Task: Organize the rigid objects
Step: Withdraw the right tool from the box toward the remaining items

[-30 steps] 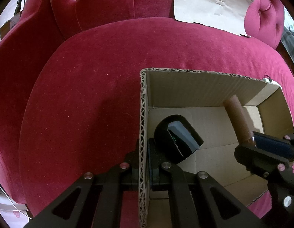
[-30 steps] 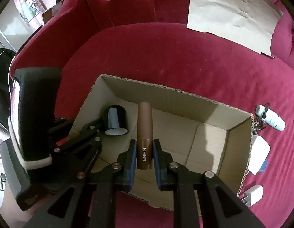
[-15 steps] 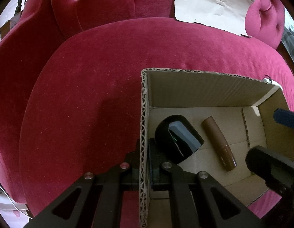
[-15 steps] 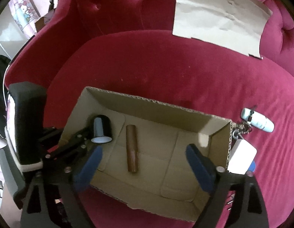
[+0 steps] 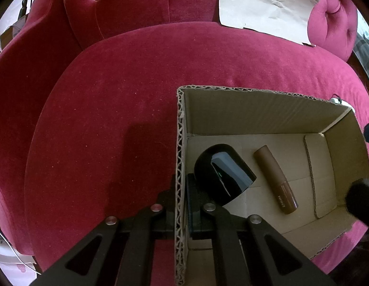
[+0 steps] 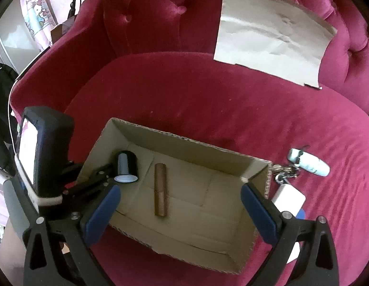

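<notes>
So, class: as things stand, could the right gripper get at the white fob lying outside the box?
Probably yes. The right gripper is open and empty, and the fob lies bare on the cushion beyond the box wall, nothing over it.

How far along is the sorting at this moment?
Done: the brown tube and the black cylinder lie in the cardboard box. In hand: nothing is carried. The right gripper has just been opening and is empty; the left gripper is shut on the box wall. Left: the white key fob, keys and white adapter remain on the sofa.
</notes>
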